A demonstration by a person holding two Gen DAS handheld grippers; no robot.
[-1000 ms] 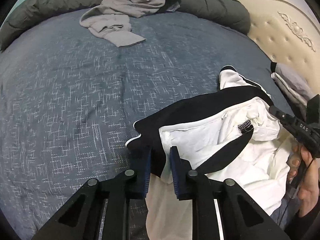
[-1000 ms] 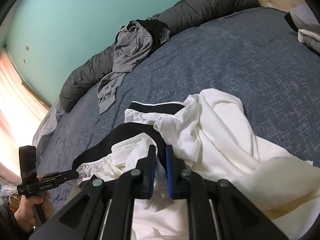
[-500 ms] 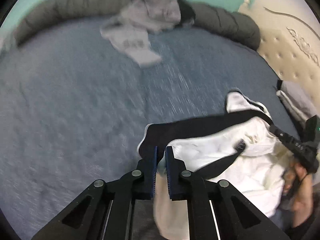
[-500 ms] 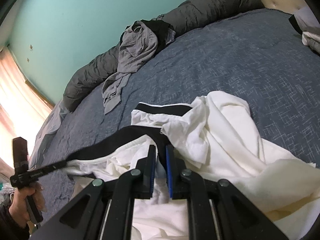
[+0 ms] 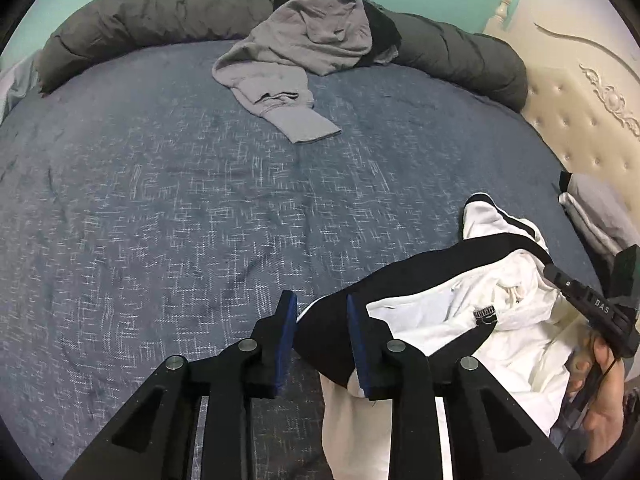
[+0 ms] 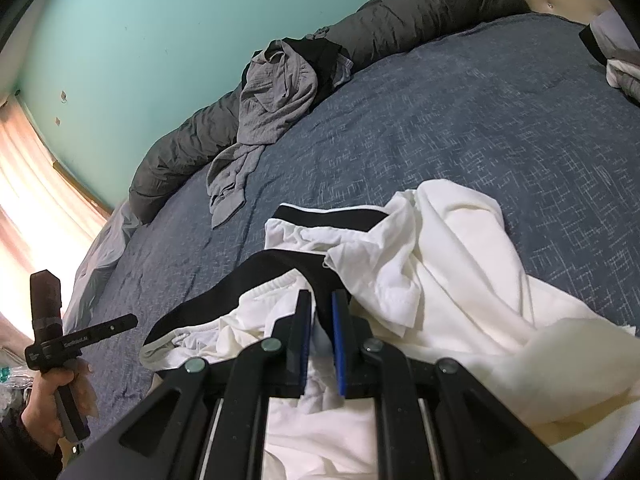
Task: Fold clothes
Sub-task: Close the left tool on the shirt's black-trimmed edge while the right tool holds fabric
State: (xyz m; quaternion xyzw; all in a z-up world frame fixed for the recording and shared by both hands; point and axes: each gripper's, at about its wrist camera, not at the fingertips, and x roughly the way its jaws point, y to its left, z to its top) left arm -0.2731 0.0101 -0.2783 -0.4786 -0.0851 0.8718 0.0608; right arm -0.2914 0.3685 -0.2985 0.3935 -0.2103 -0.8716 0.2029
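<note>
1. The white garment [image 6: 440, 264] with black trim lies crumpled on the blue bed [image 5: 160, 220], on its near side toward the cream headboard [image 5: 580, 128]. Its black band [image 5: 440, 268] runs lengthwise from the left gripper toward the right gripper; the rest is bunched, so the overall long axis cannot be told.
2. The left gripper [image 5: 322, 340] points steeply down. Its jaws are opening, narrow, with the black corner of the garment between the blue pads; contact with the pads cannot be made out.
3. The right gripper [image 6: 320, 320] points down at a shallower angle. Its jaws are nearly closed, pinching white fabric at the waistband.
4. A hand [image 6: 60, 396] grips each handle; sleeves are cut off at the frame edge.
5. A grey garment [image 5: 304, 52] lies on the far side, partly over a dark rolled duvet [image 5: 140, 12].
</note>
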